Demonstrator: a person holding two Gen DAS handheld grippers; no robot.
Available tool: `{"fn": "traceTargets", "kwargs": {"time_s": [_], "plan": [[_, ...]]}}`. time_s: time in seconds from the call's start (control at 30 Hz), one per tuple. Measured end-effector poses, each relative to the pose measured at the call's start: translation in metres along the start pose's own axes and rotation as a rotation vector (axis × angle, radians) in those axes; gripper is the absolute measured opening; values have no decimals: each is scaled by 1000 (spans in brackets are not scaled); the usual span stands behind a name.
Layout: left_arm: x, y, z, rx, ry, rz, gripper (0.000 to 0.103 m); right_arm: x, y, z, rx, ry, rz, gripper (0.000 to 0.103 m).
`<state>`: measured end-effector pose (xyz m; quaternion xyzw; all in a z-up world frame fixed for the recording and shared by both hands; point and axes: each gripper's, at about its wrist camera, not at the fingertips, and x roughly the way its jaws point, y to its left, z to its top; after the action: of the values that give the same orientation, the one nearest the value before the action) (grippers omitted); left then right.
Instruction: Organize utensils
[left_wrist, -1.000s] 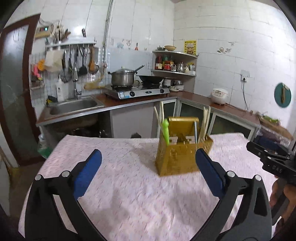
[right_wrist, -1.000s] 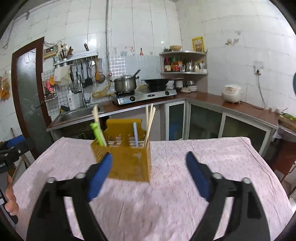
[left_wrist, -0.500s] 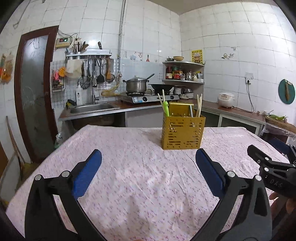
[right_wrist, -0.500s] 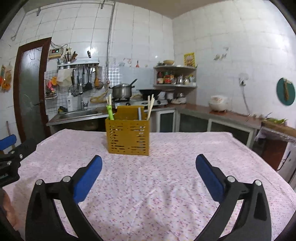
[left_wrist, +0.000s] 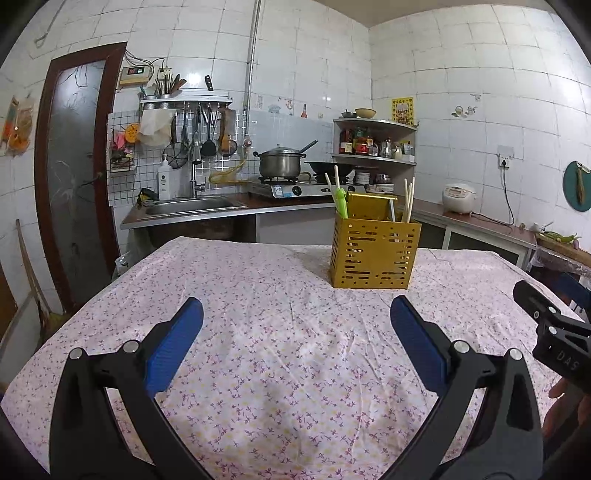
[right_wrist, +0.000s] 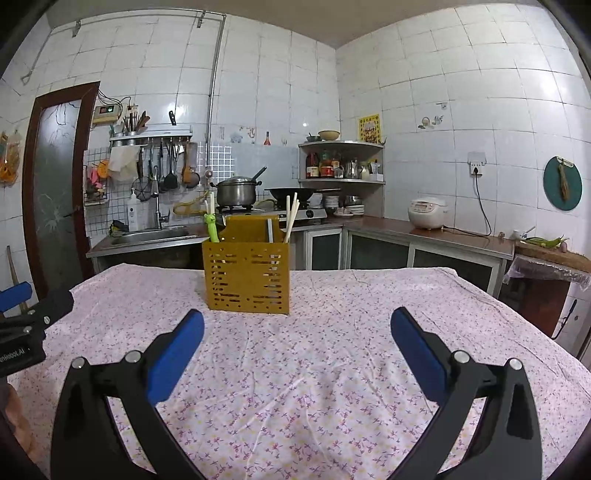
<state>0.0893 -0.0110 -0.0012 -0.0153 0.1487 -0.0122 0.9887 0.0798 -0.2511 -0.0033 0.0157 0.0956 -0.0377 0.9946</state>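
- Both the left gripper (left_wrist: 295, 332) and right gripper (right_wrist: 297, 334) stood wide, empty, above the tabletop (right_wrist: 332, 369).
- The yellow utensil holder (right_wrist: 248, 278), upper centre, held chopsticks (right_wrist: 291, 218).
- Sorting looked finished; next, probably nothing, or a final check.

The tablecloth (left_wrist: 258, 332) is white with a small purple flower print. The slotted utensil holder (right_wrist: 248, 280) is mustard yellow, holding a green utensil (right_wrist: 212, 227) and pale chopsticks (right_wrist: 291, 218). Gripper pads (right_wrist: 175, 354) are blue.
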Motion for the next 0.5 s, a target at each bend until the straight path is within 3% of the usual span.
{"fn": "traceTargets", "kwargs": {"time_s": [0.5], "plan": [[-7, -3, 0, 16, -38, -6, 98, -1, 5, 0, -20, -10, -10, 99]]}}
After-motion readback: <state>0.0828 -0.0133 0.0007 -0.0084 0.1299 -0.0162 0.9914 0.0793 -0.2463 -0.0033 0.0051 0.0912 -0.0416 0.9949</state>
